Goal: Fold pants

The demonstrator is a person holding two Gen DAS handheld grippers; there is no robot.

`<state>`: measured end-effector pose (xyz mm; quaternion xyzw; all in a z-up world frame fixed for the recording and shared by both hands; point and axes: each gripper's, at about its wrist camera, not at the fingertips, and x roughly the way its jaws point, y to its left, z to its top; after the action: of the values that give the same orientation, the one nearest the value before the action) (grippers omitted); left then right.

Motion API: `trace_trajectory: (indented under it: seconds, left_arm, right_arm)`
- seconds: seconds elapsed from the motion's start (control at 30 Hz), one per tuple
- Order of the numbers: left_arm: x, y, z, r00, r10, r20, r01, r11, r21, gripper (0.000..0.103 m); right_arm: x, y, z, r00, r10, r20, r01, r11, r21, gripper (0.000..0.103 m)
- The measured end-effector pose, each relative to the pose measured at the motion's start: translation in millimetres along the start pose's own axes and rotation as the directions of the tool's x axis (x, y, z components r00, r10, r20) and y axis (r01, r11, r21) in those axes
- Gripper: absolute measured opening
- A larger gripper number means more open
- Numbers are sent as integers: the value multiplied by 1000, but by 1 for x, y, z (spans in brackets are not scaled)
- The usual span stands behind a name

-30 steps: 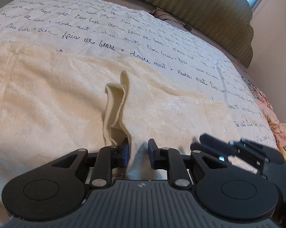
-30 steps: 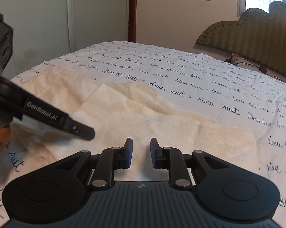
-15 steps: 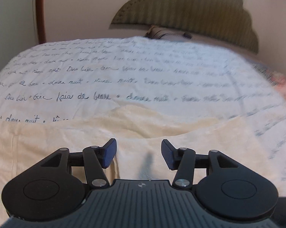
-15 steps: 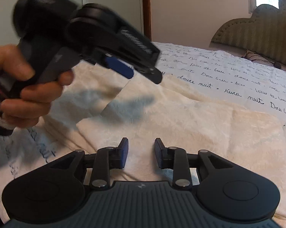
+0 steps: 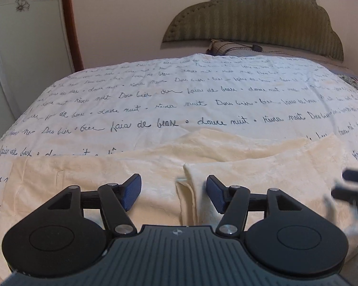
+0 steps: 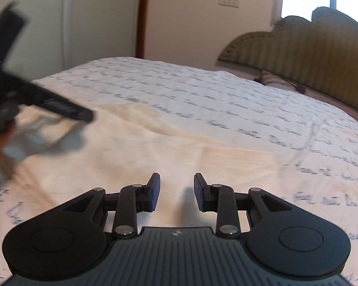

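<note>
Left wrist view alone is showing the folded edge of the cream pants [image 5: 186,190] lying between the opening, untouching pads of the left tool [image 5: 173,191]. Right tool [image 6: 176,191] is hanging slightly parted, empty, over pants on the bed [image 6: 226,100]. Left tool's earlier pinch is now released.

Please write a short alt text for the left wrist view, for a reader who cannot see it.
The left gripper is opening above cream folded pants on a white bedspread with blue handwriting, gripping nothing. A green padded headboard stands behind.
</note>
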<state>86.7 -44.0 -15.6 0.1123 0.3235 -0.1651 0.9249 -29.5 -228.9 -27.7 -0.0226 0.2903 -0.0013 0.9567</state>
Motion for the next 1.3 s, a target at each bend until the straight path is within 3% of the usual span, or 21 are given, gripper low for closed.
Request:
trace_trajectory:
  seconds: [0.07,0.2,0.27,0.33,0.47,0.57,0.7,0.83,0.87,1.07,1.3]
  left_arm:
    - [9,-7,-4,1000,-4,-23,5,1000,23,65]
    - [22,-17,-14,1000,11,-28,-10,999,49,68]
    - [15,-16,-15,1000,12,-4,-12,998,58,68]
    - [15,-14,-14,1000,25,-5,-24,998,57,69]
    - [11,-14,-13,1000,29,-4,-29,999,33,69]
    - [5,-11,-16,1000,27,-5,-27,1000,11,69]
    - [-4,-2,-18,999,44,-7,-44,999,-12,71]
    - [-15,18,-19,997,83,6,-83,995,-59,74]
    - [-19,24,-19,996,88,10,-87,993,-74,75]
    - [-35,50,-27,991,131,24,-127,986,-112,79]
    - [-47,68,-34,984,170,45,-161,973,-164,92]
  right_arm:
    - [18,-27,9,998,4,-57,-2,1000,25,43]
    - [58,-66,5,988,-52,-146,61,997,52,52]
    - [49,-77,-1,991,-58,-124,72,991,115,54]
    - [26,-67,-7,985,-155,-80,161,984,79,56]
    - [-7,-52,-21,999,-31,-22,33,995,97,55]
    - [0,-27,-37,992,-87,-90,83,996,-42,56]
    - [-8,-16,-22,993,-114,-41,116,993,37,57]
    - [-18,4,-2,998,-11,56,4,991,130,85]
    - [-16,10,2,998,9,62,-17,991,135,87]
    - [9,37,11,997,-71,-44,76,988,133,89]
    - [14,41,10,994,-89,-64,98,981,167,89]
